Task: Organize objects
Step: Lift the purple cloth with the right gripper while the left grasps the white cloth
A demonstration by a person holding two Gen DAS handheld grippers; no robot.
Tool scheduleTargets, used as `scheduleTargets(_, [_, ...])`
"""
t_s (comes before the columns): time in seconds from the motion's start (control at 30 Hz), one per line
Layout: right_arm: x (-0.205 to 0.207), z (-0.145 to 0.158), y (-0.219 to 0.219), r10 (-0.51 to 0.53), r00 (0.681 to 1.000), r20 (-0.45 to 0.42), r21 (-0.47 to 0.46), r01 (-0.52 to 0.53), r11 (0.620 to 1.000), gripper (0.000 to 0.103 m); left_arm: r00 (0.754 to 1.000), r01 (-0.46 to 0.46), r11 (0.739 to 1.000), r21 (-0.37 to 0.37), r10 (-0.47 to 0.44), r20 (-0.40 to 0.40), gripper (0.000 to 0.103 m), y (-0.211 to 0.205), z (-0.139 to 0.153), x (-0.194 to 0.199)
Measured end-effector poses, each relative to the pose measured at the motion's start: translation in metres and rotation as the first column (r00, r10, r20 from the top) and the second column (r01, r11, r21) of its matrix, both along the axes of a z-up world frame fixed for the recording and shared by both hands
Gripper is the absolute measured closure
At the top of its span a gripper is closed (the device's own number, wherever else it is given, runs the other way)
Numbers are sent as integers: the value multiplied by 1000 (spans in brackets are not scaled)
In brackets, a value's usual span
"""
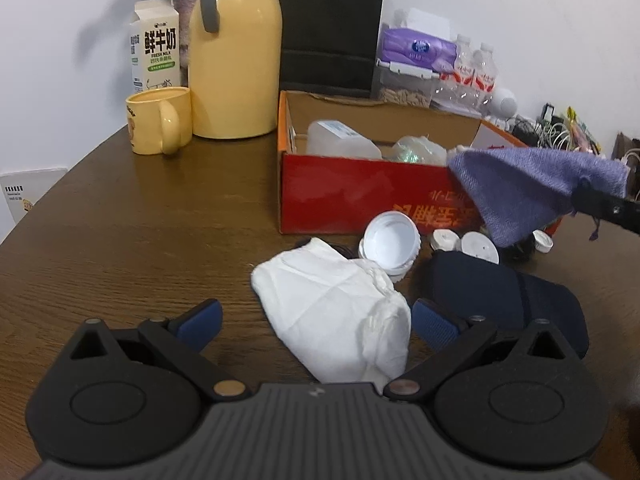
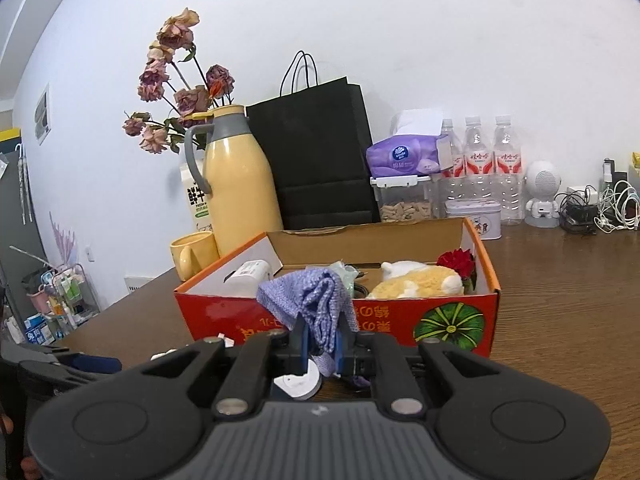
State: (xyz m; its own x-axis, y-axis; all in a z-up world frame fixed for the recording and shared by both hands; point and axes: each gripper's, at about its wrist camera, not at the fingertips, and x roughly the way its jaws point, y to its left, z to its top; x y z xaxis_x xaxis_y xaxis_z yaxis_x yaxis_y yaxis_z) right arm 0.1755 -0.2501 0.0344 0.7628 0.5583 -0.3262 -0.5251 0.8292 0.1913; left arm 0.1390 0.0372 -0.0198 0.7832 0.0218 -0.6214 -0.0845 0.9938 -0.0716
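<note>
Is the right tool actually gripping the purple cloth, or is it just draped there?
Touching. In the right wrist view the purple cloth is pinched between the right tool's blue pads, hanging lifted before the red box.

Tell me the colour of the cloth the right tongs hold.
Lilac-purple cloth, best seen in the right wrist view.

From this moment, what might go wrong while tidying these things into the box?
1. The purple knitted cloth, pinched by the right tongs, hangs before the red cardboard box and might snag its front wall.
2. The open left tongs might knock the white plastic caps behind the white crumpled cloth.
</note>
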Motion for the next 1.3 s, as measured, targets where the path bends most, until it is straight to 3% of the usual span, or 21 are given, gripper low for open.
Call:
scheduleTargets(0.33, [-5,-2,-2,12,1000,5,-3,-12,1000,92,998,-27,999,25,28,-63,0,-15,-10,15])
scheduleTargets(0.4, [-5,-2,-2,18,1000,5,-7,-18,1000,92,998,-42,999,8,43,-48,10,-13,-9,13])
scheduleTargets(0.43, [-6,-3,-2,20,1000,7,-8,-20,1000,92,998,-47,999,11,48,-39,20,-14,-8,11])
scheduleTargets(0.6, [-7,-2,0,26,1000,10,-14,-26,1000,92,999,-37,999,-14,37,-6,29,-15,-5,5])
scheduleTargets(1.07, [-19,2,-1,36,998,43,-16,-36,999,92,996,-51,999,-14,52,77,31,-16,12,-15])
scheduleTargets(1.3, [-27,17,-1,38,995,97,-20,-37,999,92,986,-21,1000,-1,20,163,31,-22,41,-20])
